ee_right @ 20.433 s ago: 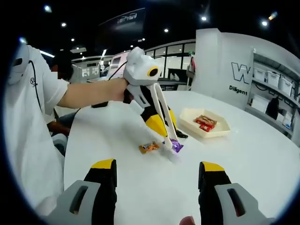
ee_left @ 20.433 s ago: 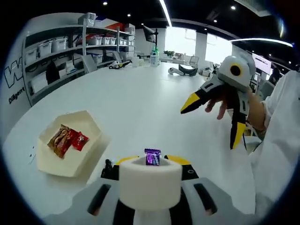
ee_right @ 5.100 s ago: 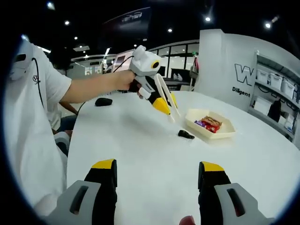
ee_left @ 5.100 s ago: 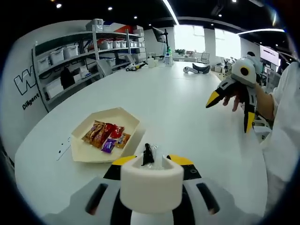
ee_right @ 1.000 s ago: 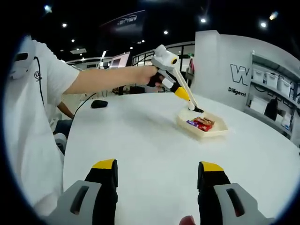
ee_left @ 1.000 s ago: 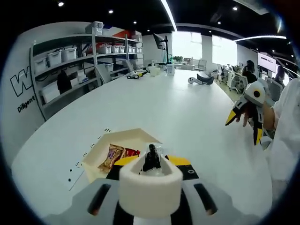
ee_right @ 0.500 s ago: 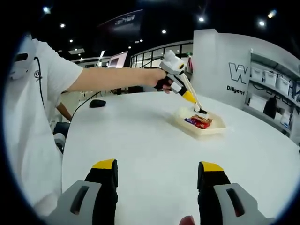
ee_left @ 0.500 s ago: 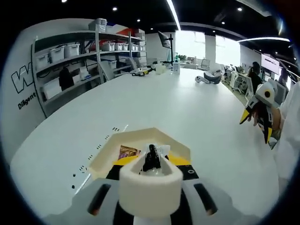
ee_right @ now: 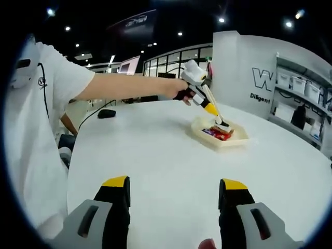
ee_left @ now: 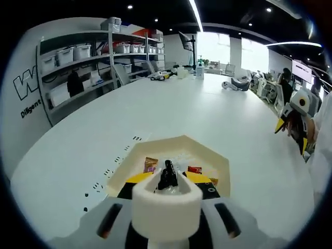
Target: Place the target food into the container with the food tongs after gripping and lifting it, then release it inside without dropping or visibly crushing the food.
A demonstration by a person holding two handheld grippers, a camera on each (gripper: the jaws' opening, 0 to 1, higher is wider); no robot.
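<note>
A broad white round-edged worktop (ee_left: 207, 114) carries small black printed marks (ee_left: 111, 165) near its edge. Grey metal shelving (ee_left: 88, 62) along the wall holds pale storage bins (ee_left: 65, 54). A white wall bears dark lettering (ee_right: 262, 80). A black computer mouse (ee_right: 107, 113) lies on the worktop's far side.

Black wrapped food item (ee_left: 167, 174) pinched at the white tongs' (ee_right: 215, 112) tips, held over the cream hexagonal container (ee_left: 218, 165), several coloured wrapped snacks (ee_left: 151, 164) lying inside it
</note>
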